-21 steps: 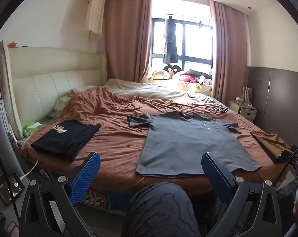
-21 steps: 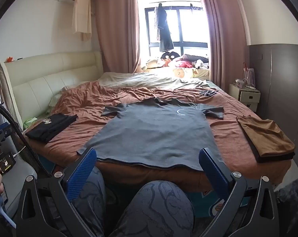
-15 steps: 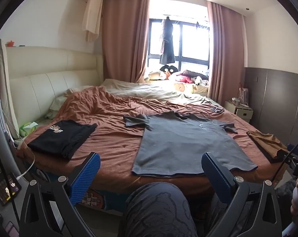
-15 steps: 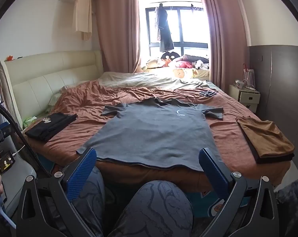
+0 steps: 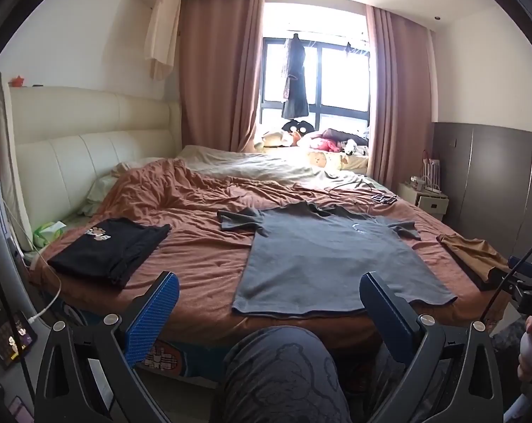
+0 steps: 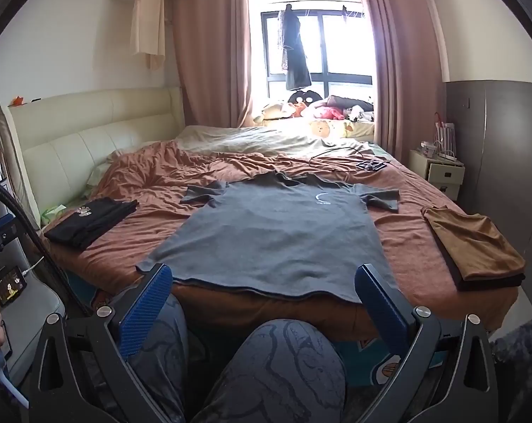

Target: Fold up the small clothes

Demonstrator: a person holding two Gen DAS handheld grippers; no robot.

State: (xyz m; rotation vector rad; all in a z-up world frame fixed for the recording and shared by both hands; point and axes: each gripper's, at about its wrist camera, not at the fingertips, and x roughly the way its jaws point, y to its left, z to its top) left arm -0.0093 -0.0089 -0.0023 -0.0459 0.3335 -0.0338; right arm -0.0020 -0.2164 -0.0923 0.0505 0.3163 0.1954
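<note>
A grey T-shirt (image 5: pixel 332 257) lies spread flat on the rust-brown bed cover, hem toward me; it also shows in the right wrist view (image 6: pixel 276 236). My left gripper (image 5: pixel 269 296) is open and empty, held back from the bed's near edge above my knee. My right gripper (image 6: pixel 264 285) is open and empty, just short of the shirt's hem. A folded black shirt (image 5: pixel 110 250) lies at the left of the bed, also in the right wrist view (image 6: pixel 89 222). A folded tan garment (image 6: pixel 474 243) lies at the right edge.
The bed (image 5: pixel 202 257) fills the middle, with a cream headboard (image 5: pixel 79 162) at left. A cable and small dark items (image 6: pixel 370 165) lie beyond the shirt's collar. A nightstand (image 6: pixel 438 172) stands at right. A phone (image 5: pixel 10 340) with a white cable sits low left.
Both grippers have drawn back and tilted slightly, so the bed and shirt sit a little lower and farther in view. The jaws stay open. The clothes have not moved.
</note>
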